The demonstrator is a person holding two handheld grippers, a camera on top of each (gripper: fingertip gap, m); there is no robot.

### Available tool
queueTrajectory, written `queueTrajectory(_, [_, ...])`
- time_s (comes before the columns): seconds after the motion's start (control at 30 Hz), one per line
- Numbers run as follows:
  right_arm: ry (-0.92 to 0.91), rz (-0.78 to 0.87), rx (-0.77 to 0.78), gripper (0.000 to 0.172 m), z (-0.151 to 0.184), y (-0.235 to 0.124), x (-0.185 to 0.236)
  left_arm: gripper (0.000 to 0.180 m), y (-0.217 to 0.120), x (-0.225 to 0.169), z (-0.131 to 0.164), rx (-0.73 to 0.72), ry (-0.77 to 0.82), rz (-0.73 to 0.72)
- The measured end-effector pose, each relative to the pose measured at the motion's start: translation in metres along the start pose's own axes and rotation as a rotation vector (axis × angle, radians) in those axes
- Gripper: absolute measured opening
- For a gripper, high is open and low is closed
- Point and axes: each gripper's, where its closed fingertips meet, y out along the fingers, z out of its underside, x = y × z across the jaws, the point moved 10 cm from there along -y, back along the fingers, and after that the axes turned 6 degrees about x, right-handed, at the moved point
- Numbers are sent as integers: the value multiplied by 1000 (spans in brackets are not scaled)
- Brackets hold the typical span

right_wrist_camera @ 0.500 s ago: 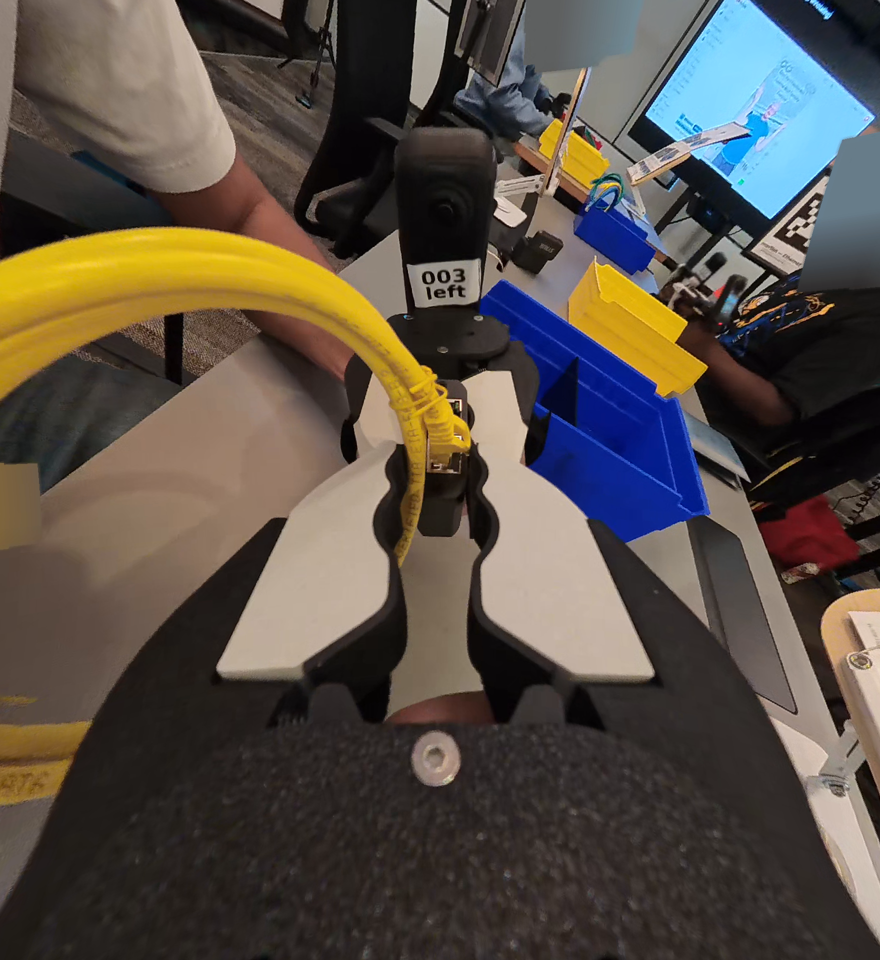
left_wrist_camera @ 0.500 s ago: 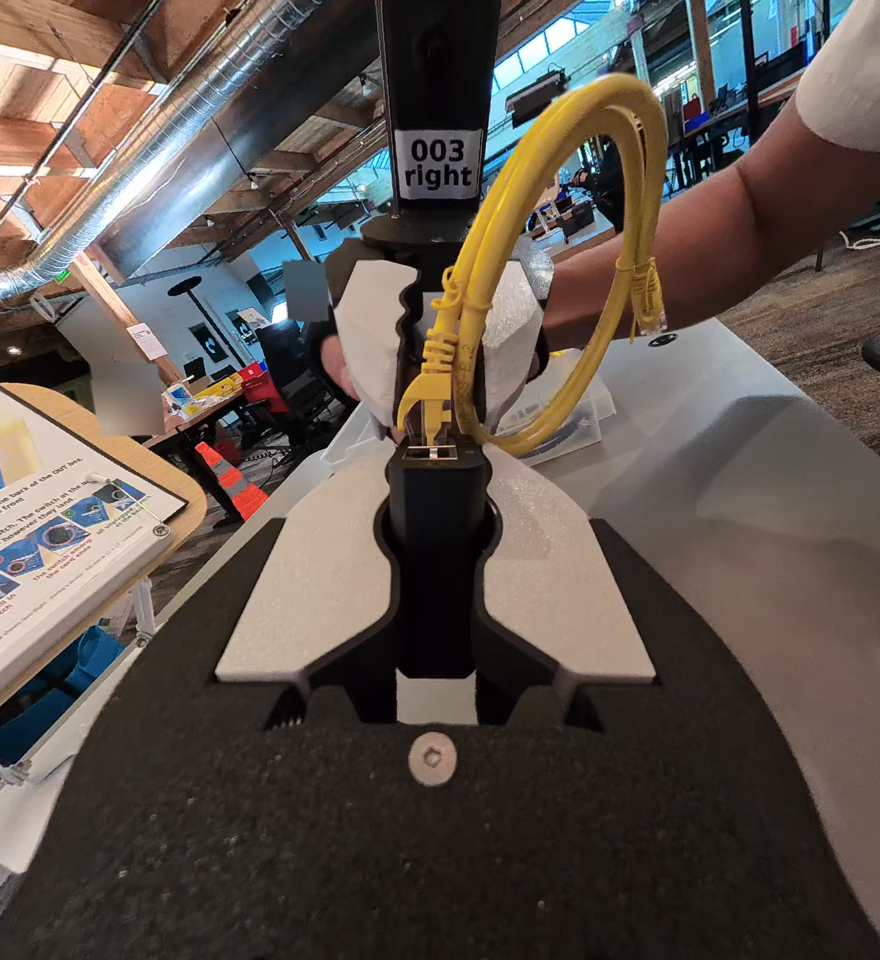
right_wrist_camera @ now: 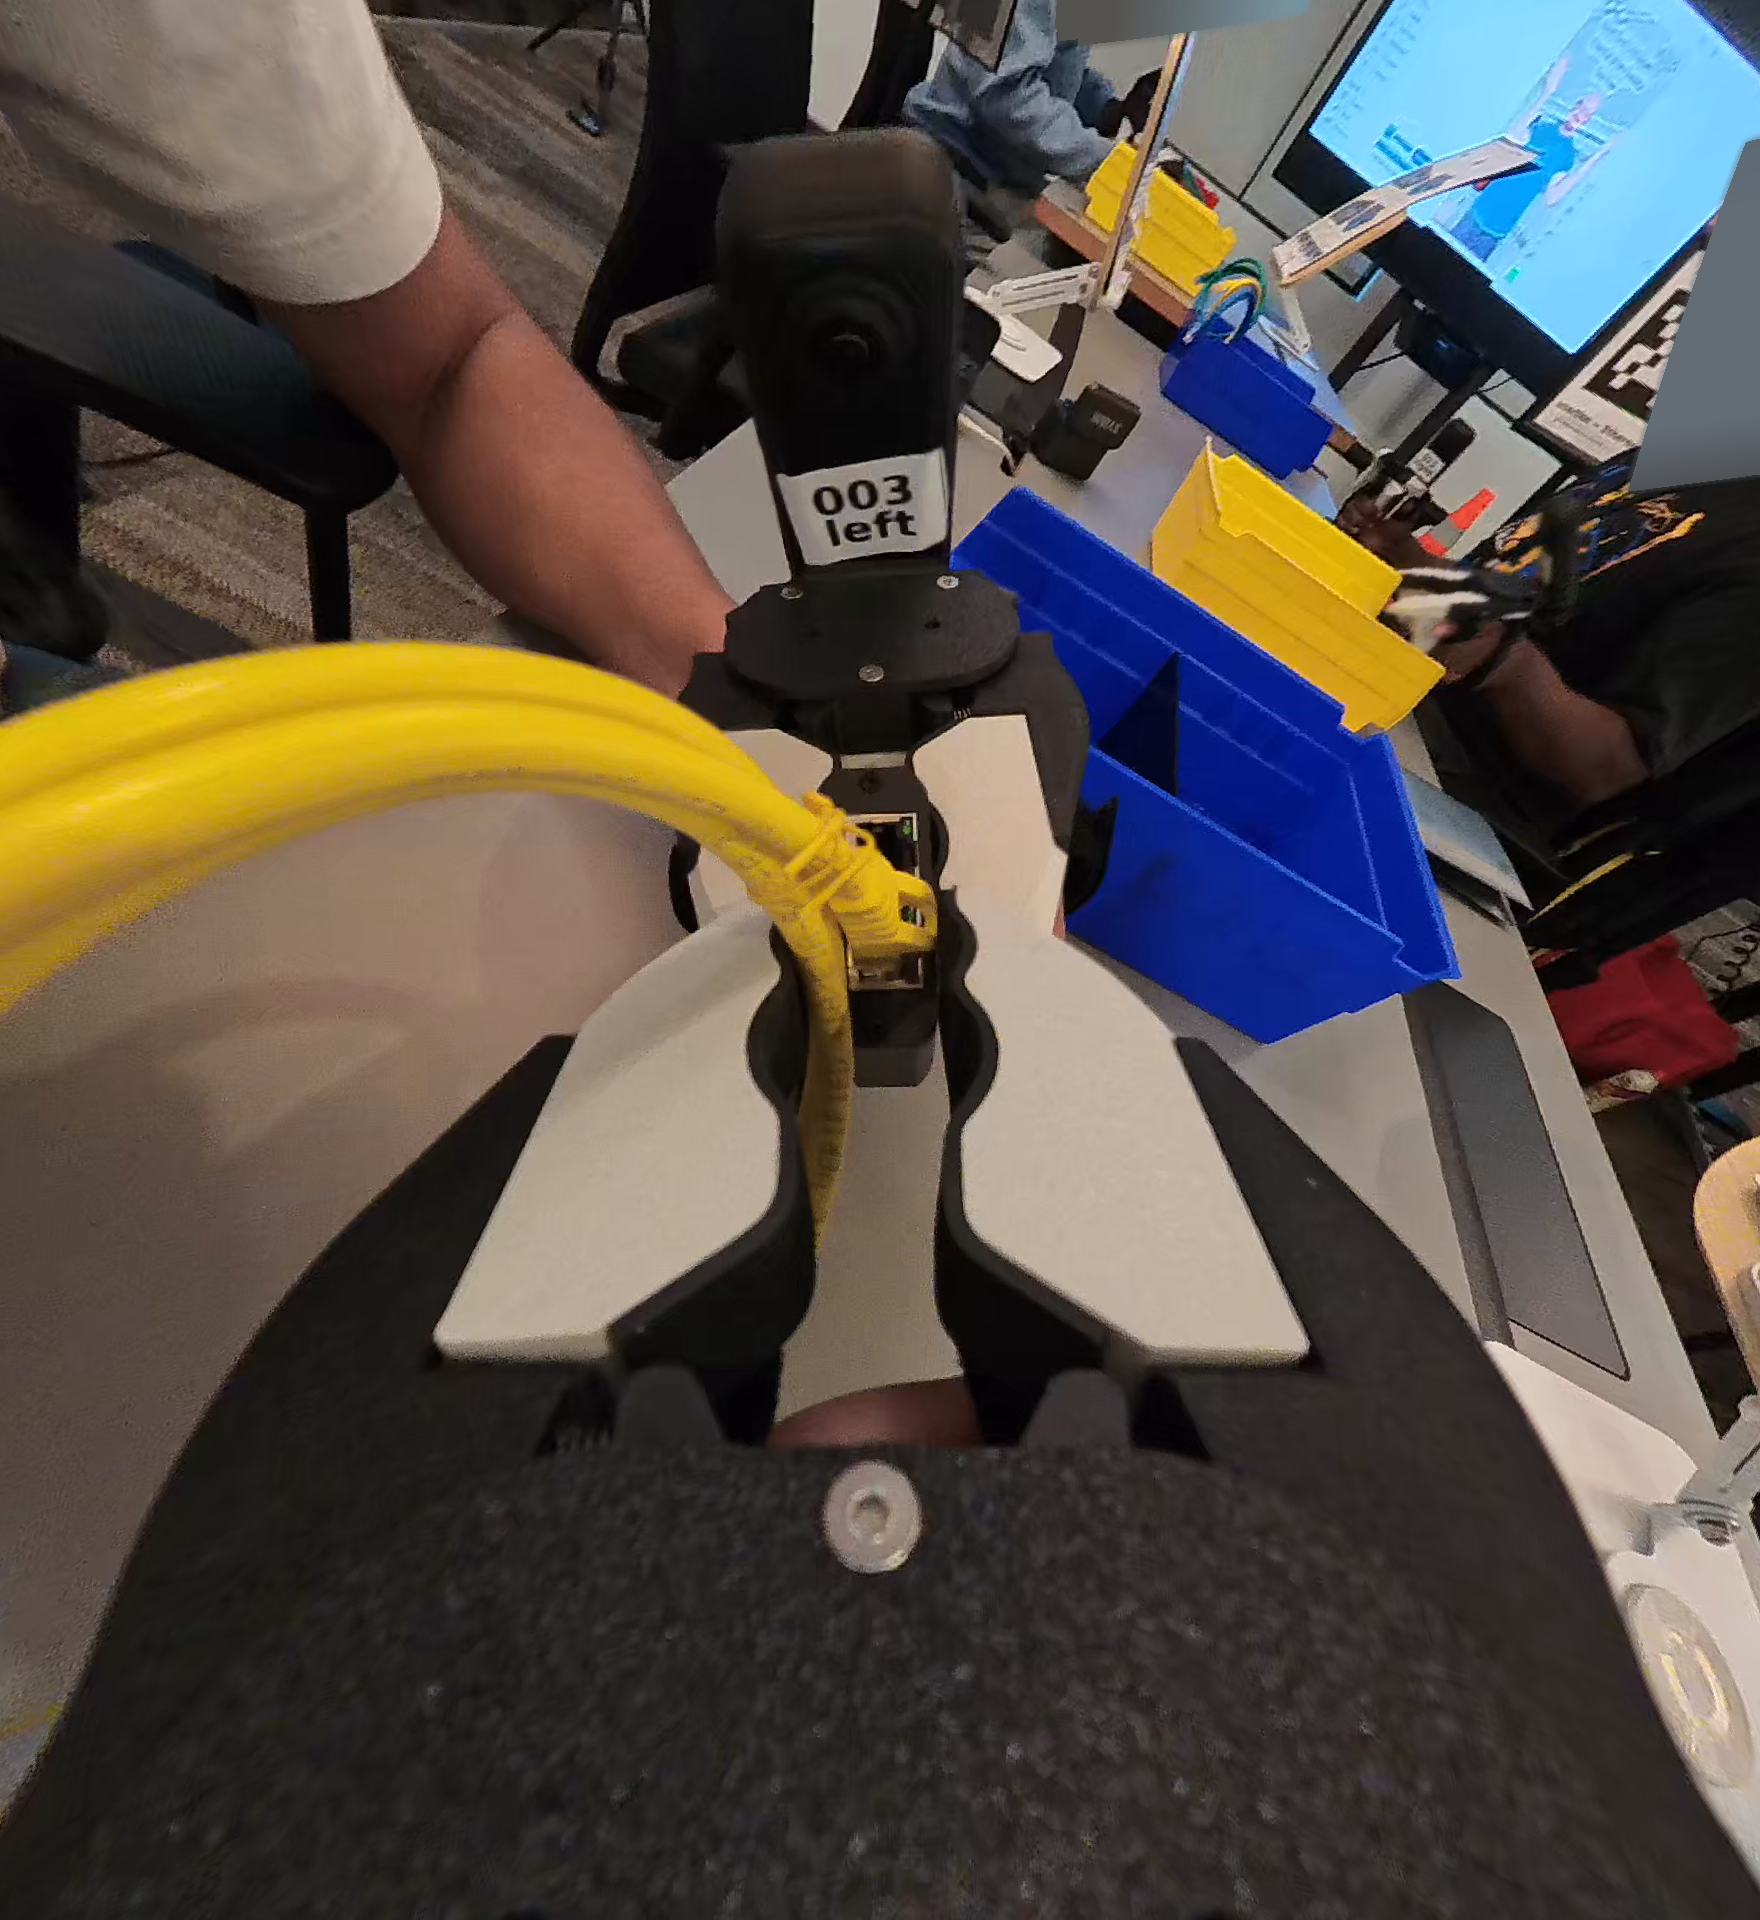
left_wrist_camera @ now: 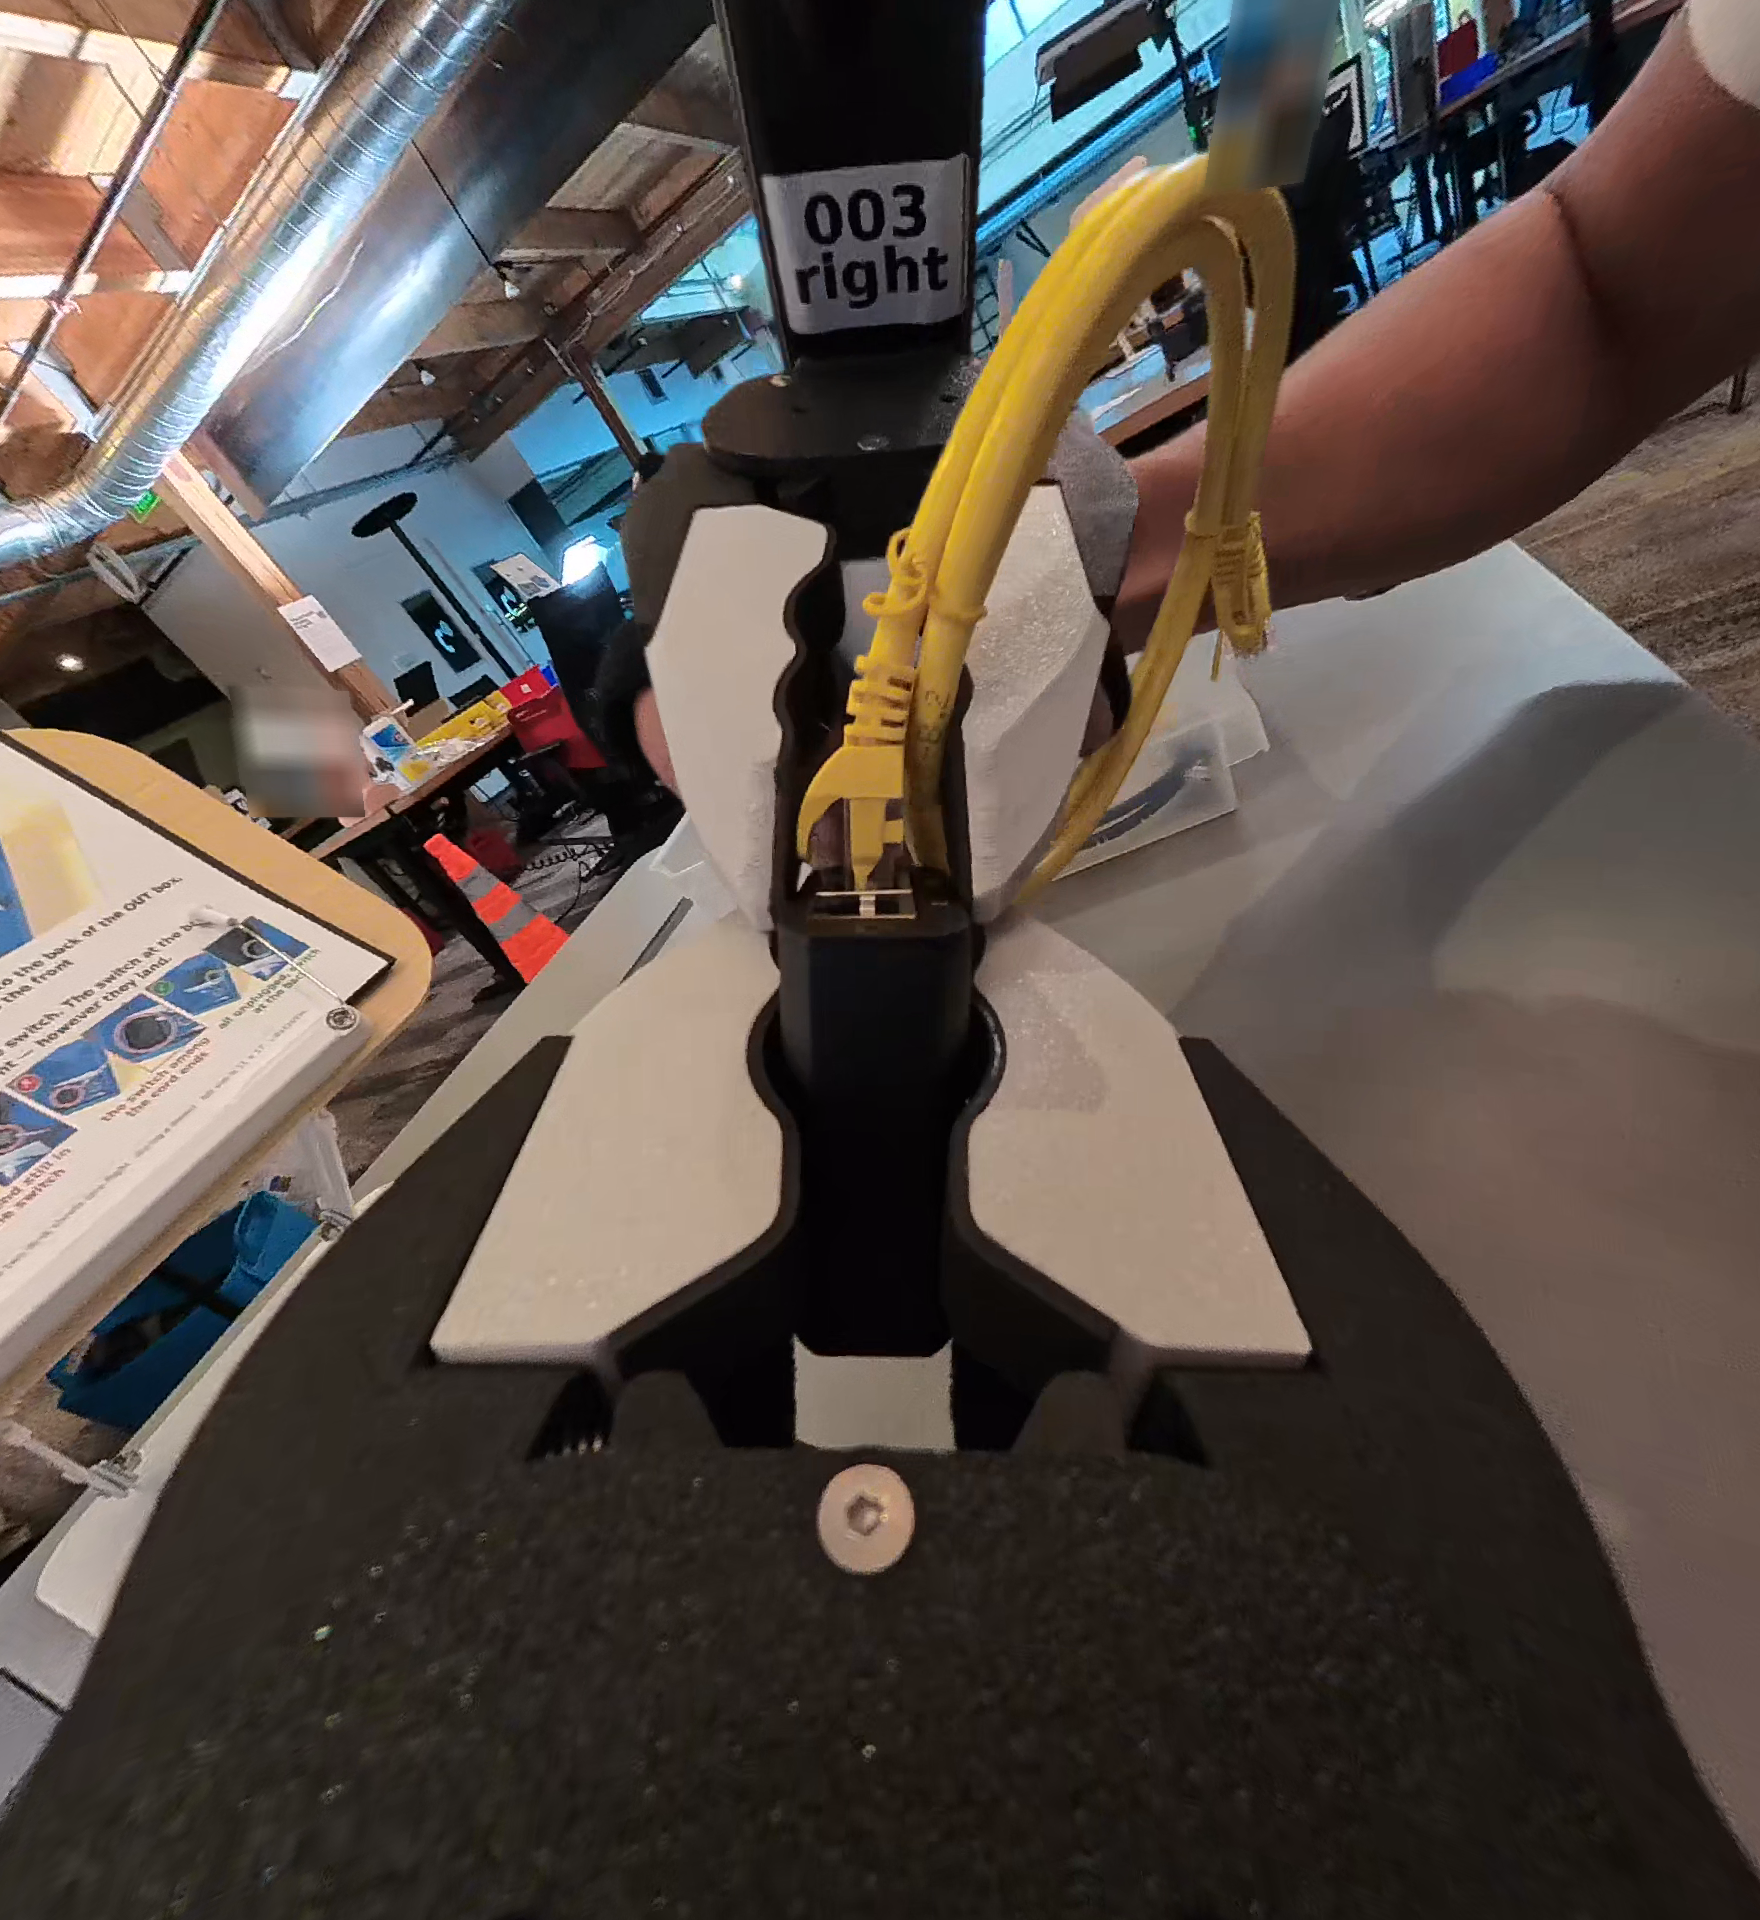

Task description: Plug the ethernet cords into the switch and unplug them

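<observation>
The left hand-held gripper (left_wrist_camera: pixel 871 914) is clamped on a small black box-shaped network switch (left_wrist_camera: pixel 871 1091), its white fingers (left_wrist_camera: pixel 647 1132) pressing the housing's two sides at the centre of the left wrist frame, with the port face turned away towards the other tool. The right hand-held gripper (right_wrist_camera: pixel 871 935) is closed around the yellow ethernet cord (right_wrist_camera: pixel 336 748) just behind its yellow booted plug (right_wrist_camera: pixel 881 909), which sits at a port on the switch at the centre of the right wrist frame; whether it is fully seated cannot be told. The cord's bundled loop arcs off to the left edge of that frame, and a second plug (left_wrist_camera: pixel 1240 582) dangles free at the upper right of the left wrist frame. To do this step well, the plug probably has to stay square to the port, moved straight along the port's axis with the latch tab unblocked, while the left tool holds the switch rigid against the push. The stiff loop may twist the plug sideways. A blue plastic bin (right_wrist_camera: pixel 1271 831) stands on the grey tabletop (right_wrist_camera: pixel 336 1039) to the right.
</observation>
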Motion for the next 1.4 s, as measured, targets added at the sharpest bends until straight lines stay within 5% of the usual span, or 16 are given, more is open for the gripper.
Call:
queueTrajectory(0.57, [-112, 130, 81, 14, -16, -10, 1, 25, -2, 4, -4, -39, -69, -17])
queueTrajectory(1.1, [28, 33, 65, 11, -9, -8, 2, 26, 3, 2, -1, 59, -74, 87])
queueTrajectory(1.4, [197, 43, -70, 11, 2, -9, 6, 27, 5, 1, -3, 95, -110, 117])
